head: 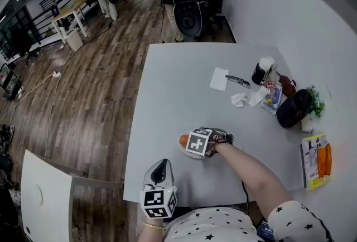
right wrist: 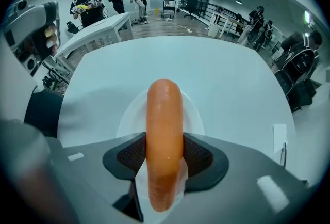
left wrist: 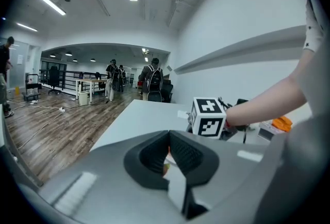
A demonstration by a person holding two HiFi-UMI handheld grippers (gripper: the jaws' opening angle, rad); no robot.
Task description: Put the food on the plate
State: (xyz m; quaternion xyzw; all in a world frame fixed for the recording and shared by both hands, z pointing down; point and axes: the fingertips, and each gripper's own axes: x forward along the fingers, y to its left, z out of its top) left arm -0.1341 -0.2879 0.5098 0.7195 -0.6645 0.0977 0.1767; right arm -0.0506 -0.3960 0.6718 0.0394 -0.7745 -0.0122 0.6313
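Note:
An orange sausage (right wrist: 165,130) sticks out lengthwise between the pads of my right gripper (right wrist: 165,158), which is shut on it. Directly beneath it lies the white plate (right wrist: 195,110) on the white table. In the head view the right gripper (head: 190,143) hangs over the plate (head: 188,152) at the table's near middle, and one end of the sausage (head: 183,140) shows to the left of its marker cube. My left gripper (head: 160,164) rests at the table's near edge, apart from the plate. In its own view the left gripper (left wrist: 167,152) is shut with nothing held.
Along the table's right side stand a black cup (head: 260,73), a sheet of paper (head: 220,79), crumpled tissue (head: 239,100), a dark pot (head: 294,108) and a book (head: 317,161). Beyond the far edge are a chair (head: 188,18) and people standing on the wooden floor.

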